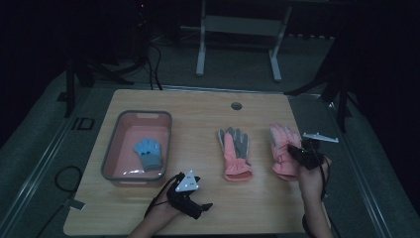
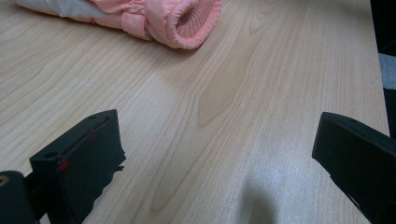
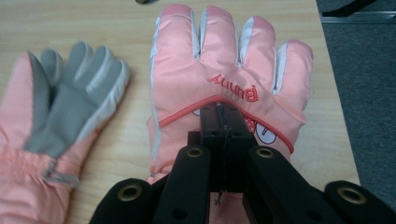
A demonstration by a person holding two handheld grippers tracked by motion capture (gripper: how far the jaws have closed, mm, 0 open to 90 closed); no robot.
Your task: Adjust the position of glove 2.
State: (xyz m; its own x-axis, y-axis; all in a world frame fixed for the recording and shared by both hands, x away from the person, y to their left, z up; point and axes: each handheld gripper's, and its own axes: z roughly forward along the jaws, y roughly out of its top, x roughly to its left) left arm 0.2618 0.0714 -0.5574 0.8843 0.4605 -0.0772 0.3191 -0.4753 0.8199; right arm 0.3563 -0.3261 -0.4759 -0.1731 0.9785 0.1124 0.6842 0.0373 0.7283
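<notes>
A pink glove (image 1: 281, 144) (image 3: 233, 56) lies back up near the table's right edge, with "Bunny" stitched on it. My right gripper (image 1: 298, 151) (image 3: 222, 112) is shut on the fabric of its back, which rises to a peak at the jaw tips. Its mate, a pink glove with a grey palm (image 1: 235, 151) (image 3: 60, 116), lies palm up to the left; its cuff (image 2: 182, 21) faces my left gripper. My left gripper (image 1: 200, 207) (image 2: 215, 135) rests low near the front edge, jaws wide open over bare wood.
A pink basin (image 1: 111, 148) at the table's left holds a blue glove (image 1: 148, 152). A round cable hole (image 1: 236, 105) sits near the far edge. The wooden table (image 1: 198, 119) ends just right of the pink glove, where dark floor begins.
</notes>
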